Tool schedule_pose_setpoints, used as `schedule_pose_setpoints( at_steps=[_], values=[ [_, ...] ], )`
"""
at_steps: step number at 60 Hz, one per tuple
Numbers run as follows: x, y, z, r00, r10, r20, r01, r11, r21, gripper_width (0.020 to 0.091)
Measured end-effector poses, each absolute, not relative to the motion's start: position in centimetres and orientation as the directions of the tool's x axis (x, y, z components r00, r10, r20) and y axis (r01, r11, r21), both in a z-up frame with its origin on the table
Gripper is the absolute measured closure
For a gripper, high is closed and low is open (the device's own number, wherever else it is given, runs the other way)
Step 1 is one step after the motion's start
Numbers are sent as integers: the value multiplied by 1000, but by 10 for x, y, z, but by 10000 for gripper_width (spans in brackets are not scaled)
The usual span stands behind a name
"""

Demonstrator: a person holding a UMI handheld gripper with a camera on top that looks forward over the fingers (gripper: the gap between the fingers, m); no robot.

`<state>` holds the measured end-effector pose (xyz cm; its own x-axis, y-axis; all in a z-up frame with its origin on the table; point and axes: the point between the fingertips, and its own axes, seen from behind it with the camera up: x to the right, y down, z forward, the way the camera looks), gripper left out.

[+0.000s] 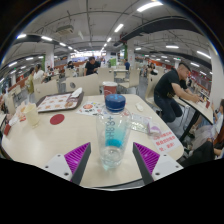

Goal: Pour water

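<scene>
A clear plastic water bottle [112, 130] with a blue cap stands upright between the two fingers of the gripper [112, 158], straight ahead at twelve o'clock. The magenta pads [76, 156] sit on either side of its lower body; whether they press the plastic or leave a small gap is not something I can tell from here. The bottle appears to rest on the pale round table [70, 135]. Just past it, at about one o'clock, stands a clear plastic cup [141, 125], near the bottle but apart from it. Over at ten o'clock a tray [60, 101] lies on the table. A person in a dark top [170, 90] leans over the table edge at two o'clock, and more people sit at tables farther back.
</scene>
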<state>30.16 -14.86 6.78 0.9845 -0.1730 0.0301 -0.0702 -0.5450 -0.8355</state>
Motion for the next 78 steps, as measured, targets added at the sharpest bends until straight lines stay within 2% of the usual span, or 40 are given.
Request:
schedule_pose_setpoints(
  at_steps=[3, 7, 16, 30, 39, 42, 47, 57, 67, 78],
  values=[
    [305, -136, 66, 986, -166, 28, -66, -533, -843, 258],
    [307, -122, 61, 987, -160, 25, -63, -523, -850, 313],
    [311, -106, 55, 986, -168, 19, -70, -507, -859, 526],
    [310, -100, 57, 980, -197, 28, -74, -492, -868, 672],
    [311, -94, 58, 968, -228, 103, -32, -522, -852, 673],
    [308, -89, 66, 963, -233, 134, -8, -524, -852, 672],
    [303, -78, 94, 943, -238, 232, 78, -521, -850, 672],
    [257, -24, 178, 839, -191, 509, 371, -483, -793, 673],
    [171, 38, 237, 562, -85, 822, 725, -428, -540, 671],
    [73, 97, 231, 93, 62, 994, 937, -343, -66, 673]
  ],
)
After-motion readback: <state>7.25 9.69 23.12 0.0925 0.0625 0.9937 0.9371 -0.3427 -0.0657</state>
